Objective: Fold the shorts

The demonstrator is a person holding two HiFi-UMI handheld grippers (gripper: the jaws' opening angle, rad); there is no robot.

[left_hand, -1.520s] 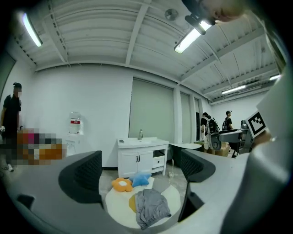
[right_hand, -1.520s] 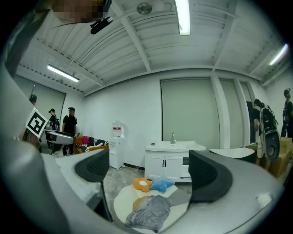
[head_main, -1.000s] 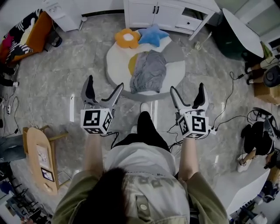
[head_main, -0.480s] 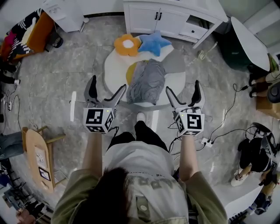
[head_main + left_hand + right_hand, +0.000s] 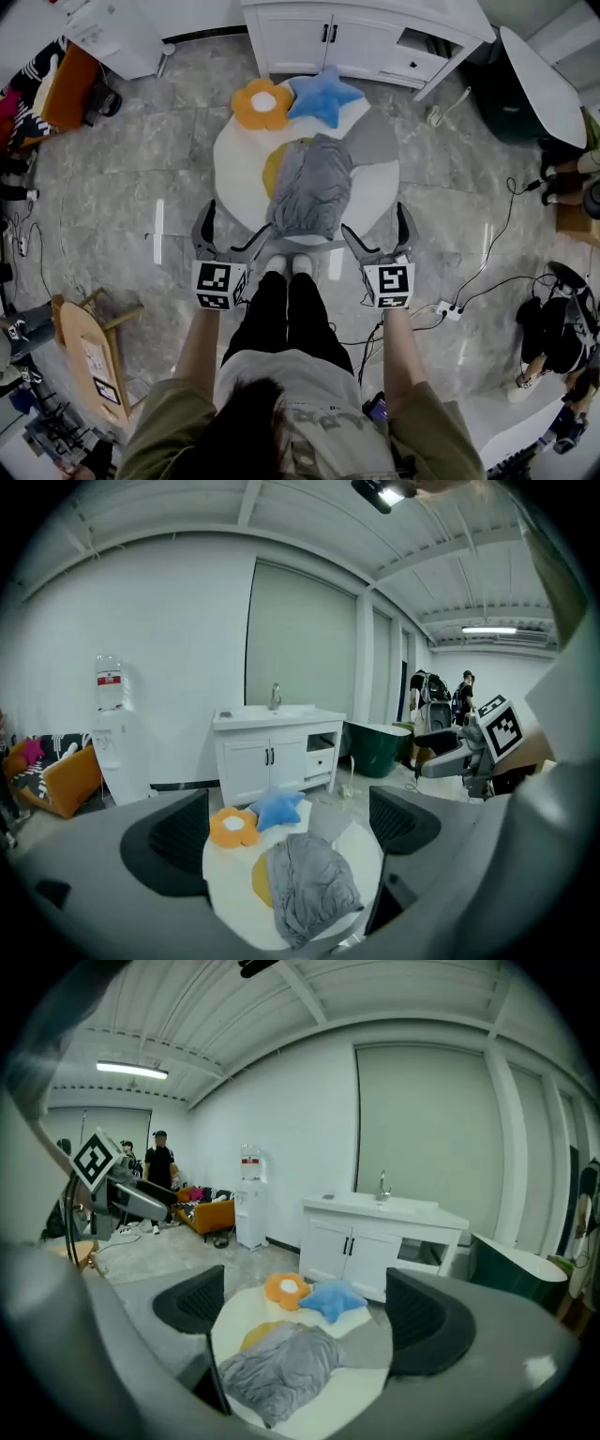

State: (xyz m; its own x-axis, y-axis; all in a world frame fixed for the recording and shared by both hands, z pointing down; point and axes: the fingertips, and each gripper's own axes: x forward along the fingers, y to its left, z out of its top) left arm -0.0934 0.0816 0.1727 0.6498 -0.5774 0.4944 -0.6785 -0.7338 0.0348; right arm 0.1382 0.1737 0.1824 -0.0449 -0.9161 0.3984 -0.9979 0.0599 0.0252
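Note:
The crumpled grey shorts (image 5: pixel 309 192) lie on a round white pad (image 5: pixel 239 155) on the floor, just ahead of the person's feet. My left gripper (image 5: pixel 234 230) hangs open at the pad's near left edge, short of the shorts. At the near right edge my right gripper (image 5: pixel 375 228) is also open. Neither one touches the cloth. The left gripper view has the shorts (image 5: pixel 309 892) low between the wide-apart jaws of the left gripper (image 5: pixel 291 832). In the right gripper view the shorts (image 5: pixel 272 1368) lie below the empty right gripper (image 5: pixel 309 1312).
An orange flower cushion (image 5: pixel 261 101) and a blue star cushion (image 5: pixel 323 94) sit at the pad's far side. A white cabinet (image 5: pixel 356 37) stands behind. Cables (image 5: pixel 450 309) run over the floor at right. A wooden stool (image 5: pixel 89 347) is at left.
The person has stepped forward to the pad's edge. Both grippers have moved closer to the shorts and to each other. They stay open.

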